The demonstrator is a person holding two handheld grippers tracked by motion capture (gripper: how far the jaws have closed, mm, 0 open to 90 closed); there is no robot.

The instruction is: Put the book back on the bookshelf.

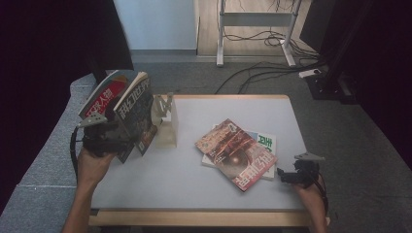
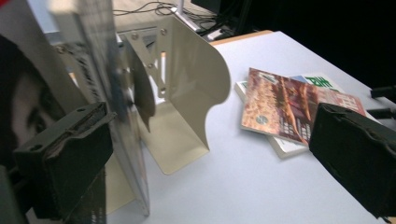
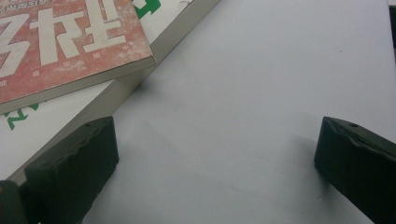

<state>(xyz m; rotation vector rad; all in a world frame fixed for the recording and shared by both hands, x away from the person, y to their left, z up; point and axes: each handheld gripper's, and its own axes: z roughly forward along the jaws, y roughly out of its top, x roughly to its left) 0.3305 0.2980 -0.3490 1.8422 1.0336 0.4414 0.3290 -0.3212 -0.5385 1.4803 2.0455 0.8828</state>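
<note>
Two books stand upright at the table's left. The dark-covered one (image 1: 138, 109) leans toward a cream metal bookend (image 1: 165, 124), and a red-and-white one (image 1: 103, 97) stands behind it. My left gripper (image 1: 104, 138) is open at their lower edge. In the left gripper view the dark book (image 2: 119, 116) stands between the jaws, close beside the left pad (image 2: 70, 149), with the bookend (image 2: 191, 88) just past it. A red book (image 1: 235, 153) lies flat on a white-and-green book (image 1: 265, 142) at centre right. My right gripper (image 1: 291, 175) rests open on the table (image 1: 194, 179) beside that stack (image 3: 60, 46).
The table's wooden front edge (image 1: 194, 218) runs along the bottom. Beyond the far edge, cables (image 1: 252, 73) cross the grey floor by a white desk frame (image 1: 221, 34). Dark curtains hang at both sides.
</note>
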